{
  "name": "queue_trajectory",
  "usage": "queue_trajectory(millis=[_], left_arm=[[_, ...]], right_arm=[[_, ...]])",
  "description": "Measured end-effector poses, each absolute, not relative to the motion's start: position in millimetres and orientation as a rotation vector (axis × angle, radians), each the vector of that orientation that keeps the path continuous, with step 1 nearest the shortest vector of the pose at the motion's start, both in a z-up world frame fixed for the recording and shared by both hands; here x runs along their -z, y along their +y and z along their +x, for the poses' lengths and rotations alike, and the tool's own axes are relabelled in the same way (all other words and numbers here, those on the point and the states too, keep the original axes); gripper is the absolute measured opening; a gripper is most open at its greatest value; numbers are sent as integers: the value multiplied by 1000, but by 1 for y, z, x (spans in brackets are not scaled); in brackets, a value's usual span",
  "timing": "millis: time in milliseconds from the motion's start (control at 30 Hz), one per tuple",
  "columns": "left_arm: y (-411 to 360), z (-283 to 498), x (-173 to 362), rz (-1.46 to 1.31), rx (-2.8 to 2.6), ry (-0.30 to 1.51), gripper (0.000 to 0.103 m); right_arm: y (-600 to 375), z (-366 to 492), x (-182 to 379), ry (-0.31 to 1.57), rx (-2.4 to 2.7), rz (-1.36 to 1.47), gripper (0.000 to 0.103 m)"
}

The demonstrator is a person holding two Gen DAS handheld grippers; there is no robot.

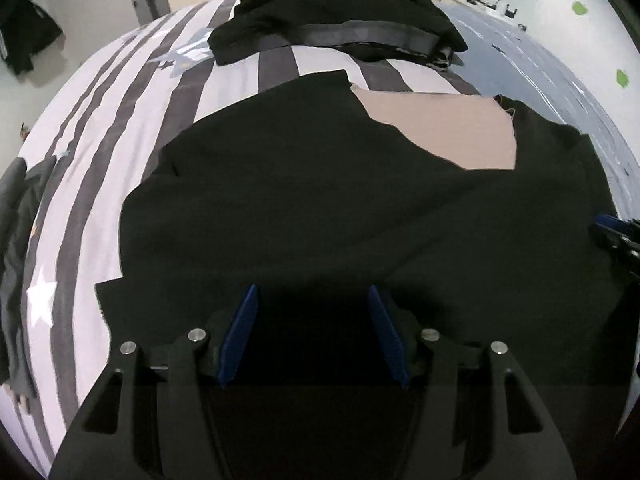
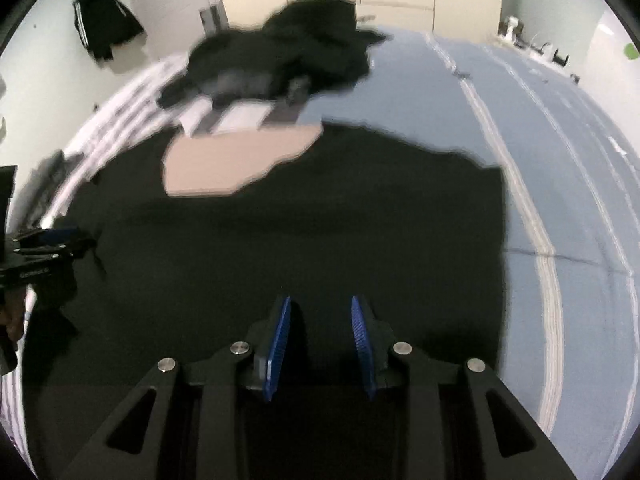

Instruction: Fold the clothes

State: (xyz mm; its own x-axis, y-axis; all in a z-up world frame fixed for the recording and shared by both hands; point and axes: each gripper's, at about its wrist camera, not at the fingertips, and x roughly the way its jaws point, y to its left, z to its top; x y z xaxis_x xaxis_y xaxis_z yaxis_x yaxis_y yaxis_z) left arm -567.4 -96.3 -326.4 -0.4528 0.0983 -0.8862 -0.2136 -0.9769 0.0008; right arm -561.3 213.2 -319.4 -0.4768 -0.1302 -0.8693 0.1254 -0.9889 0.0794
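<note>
The black garment (image 1: 320,200) is lying spread flat across the bed, filling the centre and lower half of both wrist views, with a tan board (image 1: 452,132) showing through a jagged gap at its far edge, upper right of centre in the left view and upper left of centre in the right view. The left gripper (image 1: 313,332) is hovering over the near part of the cloth with its blue pads spread and nothing between them; the right gripper (image 2: 320,344) is doing likewise, its pads standing apart by a narrower gap and pinching nothing. The garment's left edge is running ragged over the striped bedsheet (image 1: 100,160), which is lying bare toward the left of the left view, while its right edge is ending on the blue sheet (image 2: 560,160), which is stretching open across the right of the right view. Beyond the far edge, a pile of dark clothes (image 1: 340,12) is sitting at the top centre, apart from the garment. A black jacket (image 2: 104,24) is hanging on the wall at the upper left of the right view, blurred.
</note>
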Motion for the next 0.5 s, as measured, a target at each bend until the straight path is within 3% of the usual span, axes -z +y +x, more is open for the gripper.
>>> queue_trajectory(millis=[233, 300, 367, 467, 500], left_arm=[[-174, -583, 314, -1599, -2738, 65, 55], [-186, -588, 313, -1613, -2744, 65, 59], [-186, -593, 308, -1607, -2760, 110, 58], [-176, -603, 293, -1543, -2784, 72, 58], [-172, -607, 290, -1525, -2783, 60, 58]], right_arm=[[242, -565, 323, -51, 2595, 1480, 25], [263, -567, 322, -108, 2609, 1506, 7], [276, -571, 319, -136, 2619, 1535, 1], [284, -578, 312, -144, 2630, 1568, 2], [282, -582, 306, -139, 2651, 1543, 11]])
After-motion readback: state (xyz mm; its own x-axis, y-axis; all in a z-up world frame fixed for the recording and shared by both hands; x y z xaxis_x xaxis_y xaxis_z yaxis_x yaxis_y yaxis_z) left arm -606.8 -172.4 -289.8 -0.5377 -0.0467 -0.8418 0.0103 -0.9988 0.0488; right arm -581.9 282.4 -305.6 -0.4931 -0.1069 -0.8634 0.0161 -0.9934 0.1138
